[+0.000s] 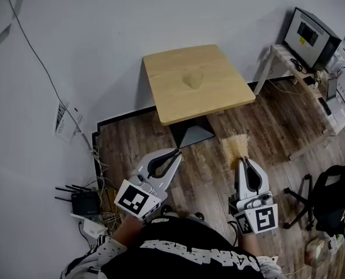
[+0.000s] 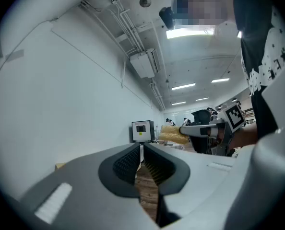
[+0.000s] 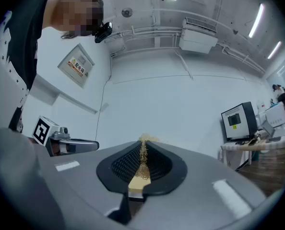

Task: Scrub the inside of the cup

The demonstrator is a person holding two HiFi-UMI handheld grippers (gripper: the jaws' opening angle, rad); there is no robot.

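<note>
A small tan cup-like object (image 1: pixel 193 79), the same colour as the wood, sits in the middle of the square wooden table (image 1: pixel 230 95) ahead of me. Both grippers hang low in front of my body, short of the table. My left gripper (image 1: pixel 177 153) is shut with nothing between its ribbed pads (image 2: pixel 128 164). My right gripper (image 1: pixel 242 160) is shut on a tan fibrous scrubber (image 1: pixel 235 147), whose bristles stick out past the fingertips (image 3: pixel 143 150). The left gripper view shows the right gripper (image 2: pixel 186 130) with the scrubber (image 2: pixel 173 134) level beside it.
A side desk with a monitor (image 1: pixel 309 34) stands at the right, a black office chair (image 1: pixel 329 196) nearer me. A router and tangled cables (image 1: pixel 85 205) lie on the floor at the left by the white wall. The floor is wood plank.
</note>
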